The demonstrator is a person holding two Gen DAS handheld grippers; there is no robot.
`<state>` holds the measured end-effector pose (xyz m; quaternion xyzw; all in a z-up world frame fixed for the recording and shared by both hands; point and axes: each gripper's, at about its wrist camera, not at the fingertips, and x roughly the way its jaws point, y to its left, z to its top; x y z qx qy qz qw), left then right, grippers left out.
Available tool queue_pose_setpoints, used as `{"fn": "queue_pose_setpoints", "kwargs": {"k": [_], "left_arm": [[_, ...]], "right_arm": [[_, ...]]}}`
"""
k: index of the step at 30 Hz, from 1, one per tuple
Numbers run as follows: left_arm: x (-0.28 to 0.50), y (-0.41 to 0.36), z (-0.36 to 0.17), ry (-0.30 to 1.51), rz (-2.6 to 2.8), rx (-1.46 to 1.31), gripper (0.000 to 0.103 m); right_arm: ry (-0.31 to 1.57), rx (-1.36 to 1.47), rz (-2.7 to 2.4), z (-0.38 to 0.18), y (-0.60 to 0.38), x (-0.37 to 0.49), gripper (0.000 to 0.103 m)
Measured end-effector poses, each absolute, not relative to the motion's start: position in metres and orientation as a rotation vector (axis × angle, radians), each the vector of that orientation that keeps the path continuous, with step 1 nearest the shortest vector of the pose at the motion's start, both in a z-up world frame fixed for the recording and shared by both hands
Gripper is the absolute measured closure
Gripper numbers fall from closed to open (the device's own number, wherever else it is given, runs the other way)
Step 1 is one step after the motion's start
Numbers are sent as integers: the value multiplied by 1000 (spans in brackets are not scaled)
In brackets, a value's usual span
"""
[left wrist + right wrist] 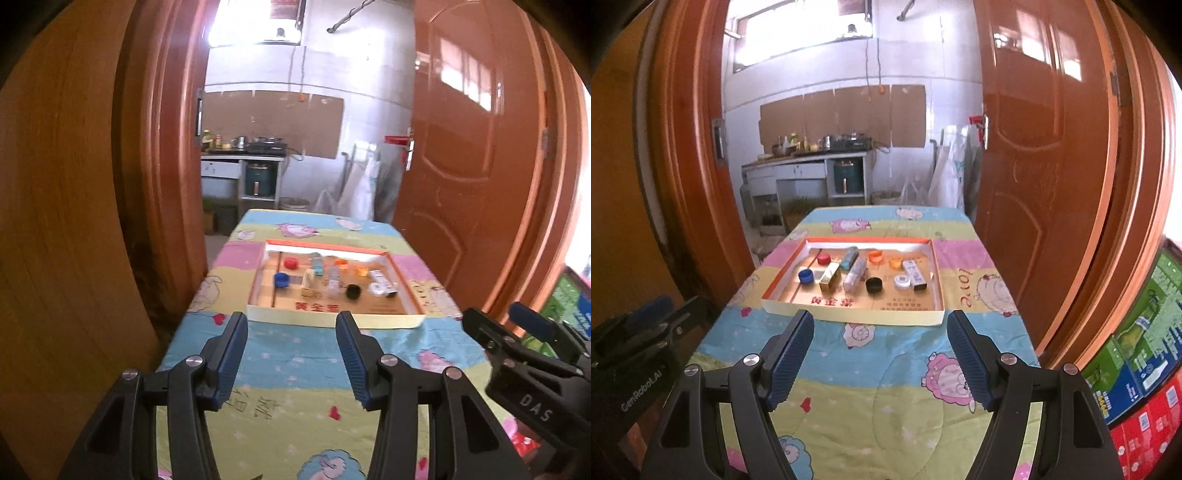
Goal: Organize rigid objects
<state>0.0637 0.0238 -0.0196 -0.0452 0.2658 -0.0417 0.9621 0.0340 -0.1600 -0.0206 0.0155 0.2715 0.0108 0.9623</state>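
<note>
A shallow orange-rimmed tray (940, 291) is seen on a table (886, 387) covered with a cartoon-sheep cloth, in front of an open doorway to a kitchen. The small rigid objects are all found inside the tray. Along its far side a red cap (823, 259), a teal-capped tube (849, 257), an orange cap (875, 256) and a yellow cap (894, 262) are lined up. Nearer, a blue cap (806, 276), a gold box (830, 281), a clear bottle (855, 277), a black cap (874, 285), a white cap (902, 282) and a white-and-blue box (915, 275) are laid out, each apart from its neighbours.

The left gripper (291, 354) is held above the near part of the table, short of the tray, its fingers (232, 358) spread with nothing between them. The right gripper (881, 360) is held likewise, its fingers (967, 358) spread wider and empty. Stacked cartons (1137, 354) are visible on the right, beside the table.
</note>
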Motion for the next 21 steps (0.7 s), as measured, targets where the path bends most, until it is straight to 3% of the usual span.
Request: {"fn": "queue_pose_setpoints", "kwargs": {"k": [8,21], "left_arm": [[36,17,-4,448,-44,-39,53],[23,12,1,448,-74,-25,53]], "right_arm": [[479,0,12,-2,-153,5,27],[460,4,-9,2,-150,-6,27]]}}
